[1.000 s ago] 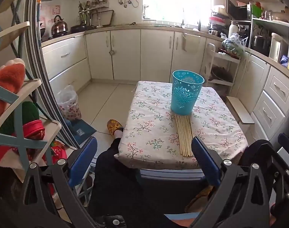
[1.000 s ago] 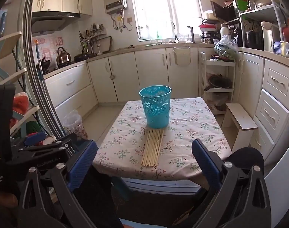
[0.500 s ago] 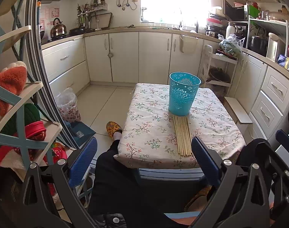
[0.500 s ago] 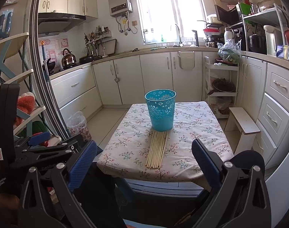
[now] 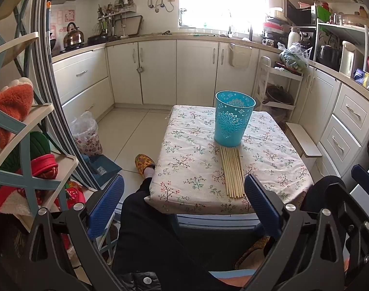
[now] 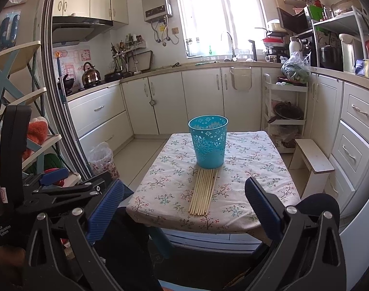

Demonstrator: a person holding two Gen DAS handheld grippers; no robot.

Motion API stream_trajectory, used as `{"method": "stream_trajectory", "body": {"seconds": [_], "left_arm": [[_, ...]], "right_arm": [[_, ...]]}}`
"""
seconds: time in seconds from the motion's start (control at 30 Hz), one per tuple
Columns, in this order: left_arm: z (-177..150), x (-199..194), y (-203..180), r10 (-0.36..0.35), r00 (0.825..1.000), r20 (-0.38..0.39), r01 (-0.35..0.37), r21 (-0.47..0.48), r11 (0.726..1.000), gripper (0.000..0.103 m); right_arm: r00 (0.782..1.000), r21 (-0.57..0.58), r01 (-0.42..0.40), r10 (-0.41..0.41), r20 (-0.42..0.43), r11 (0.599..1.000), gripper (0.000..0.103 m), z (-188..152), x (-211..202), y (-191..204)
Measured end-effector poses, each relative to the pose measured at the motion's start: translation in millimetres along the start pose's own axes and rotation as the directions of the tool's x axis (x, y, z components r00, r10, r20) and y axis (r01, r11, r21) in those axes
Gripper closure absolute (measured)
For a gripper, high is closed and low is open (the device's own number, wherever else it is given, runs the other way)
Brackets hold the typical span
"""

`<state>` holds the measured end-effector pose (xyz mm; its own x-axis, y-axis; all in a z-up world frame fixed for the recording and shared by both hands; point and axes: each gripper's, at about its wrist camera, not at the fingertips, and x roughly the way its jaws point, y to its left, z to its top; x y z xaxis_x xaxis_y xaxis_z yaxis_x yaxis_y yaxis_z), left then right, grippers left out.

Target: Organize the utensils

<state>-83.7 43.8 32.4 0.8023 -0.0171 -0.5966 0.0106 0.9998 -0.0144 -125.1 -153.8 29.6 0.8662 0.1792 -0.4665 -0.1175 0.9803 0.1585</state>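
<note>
A row of several wooden chopsticks (image 5: 232, 173) lies flat on the floral-cloth table (image 5: 191, 169), their far ends touching a teal perforated cup (image 5: 233, 118) that stands upright. Both also show in the right wrist view: chopsticks (image 6: 203, 193), cup (image 6: 208, 141), table (image 6: 252, 169). My left gripper (image 5: 184, 208) is open and empty, held short of the table's near edge. My right gripper (image 6: 184, 209) is open and empty, also short of the near edge. The left gripper's body (image 6: 51, 194) shows at the left of the right wrist view.
A shelf rack (image 5: 27, 131) with red and green items stands close on the left. A low white stool (image 6: 312, 157) stands right of the table, with cabinets (image 6: 354, 140) behind it. A person's dark-clad leg (image 5: 145, 230) and a slipper (image 5: 144, 163) are below the table's near-left corner.
Both grippers have risen and tipped a little, so the table and cup sit slightly lower in both views. Both stay open and empty. The chopsticks and cup have not moved.
</note>
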Motion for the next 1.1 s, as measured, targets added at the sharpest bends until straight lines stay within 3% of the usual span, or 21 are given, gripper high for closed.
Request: {"method": "stream_trajectory", "body": {"seconds": [1.1], "left_arm": [[-0.2, -0.2, -2.7, -0.002, 1.000, -0.002, 0.002, 0.002, 1.000, 0.008]], "right_arm": [[1.000, -0.005, -0.006, 0.006, 0.005, 1.000, 0.007, -2.3, -1.1, 0.2]]}}
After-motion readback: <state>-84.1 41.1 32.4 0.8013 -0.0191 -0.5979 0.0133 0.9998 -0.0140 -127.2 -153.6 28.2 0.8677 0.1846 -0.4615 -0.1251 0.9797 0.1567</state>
